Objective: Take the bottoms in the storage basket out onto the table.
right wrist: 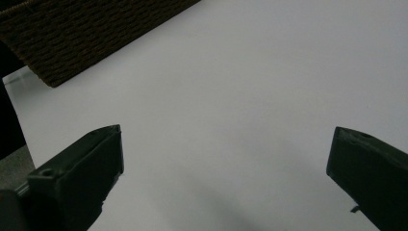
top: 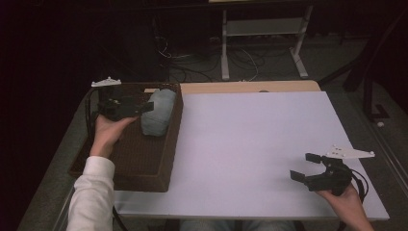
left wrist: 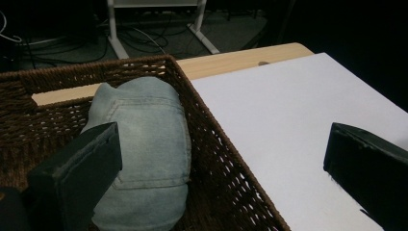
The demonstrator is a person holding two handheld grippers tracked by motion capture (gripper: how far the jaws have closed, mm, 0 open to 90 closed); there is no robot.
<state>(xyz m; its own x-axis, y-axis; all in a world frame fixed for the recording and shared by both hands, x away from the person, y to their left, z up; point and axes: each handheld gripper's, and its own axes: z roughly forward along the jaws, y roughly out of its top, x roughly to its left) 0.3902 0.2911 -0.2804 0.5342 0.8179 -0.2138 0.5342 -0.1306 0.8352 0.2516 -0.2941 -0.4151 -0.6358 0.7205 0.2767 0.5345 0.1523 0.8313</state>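
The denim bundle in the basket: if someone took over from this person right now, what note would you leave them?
Left gripper: open, over the wicker basket, jaws beside the folded denim bundle, not gripping it.
Right gripper: open, holding nothing, over the white tabletop near its right front corner.
Bundle: lies in the basket's far right corner against the wall.
Done: the bundle sits in the basket.
Left: probably grasp it or draw the left gripper away; I cannot tell which.

The basket (top: 144, 159) is dark brown with a woven wicker pattern. The folded denim (top: 158, 111) inside is pale blue-grey (stitched seams visible). The table (top: 250, 144) surface is plain white; both grippers are black.
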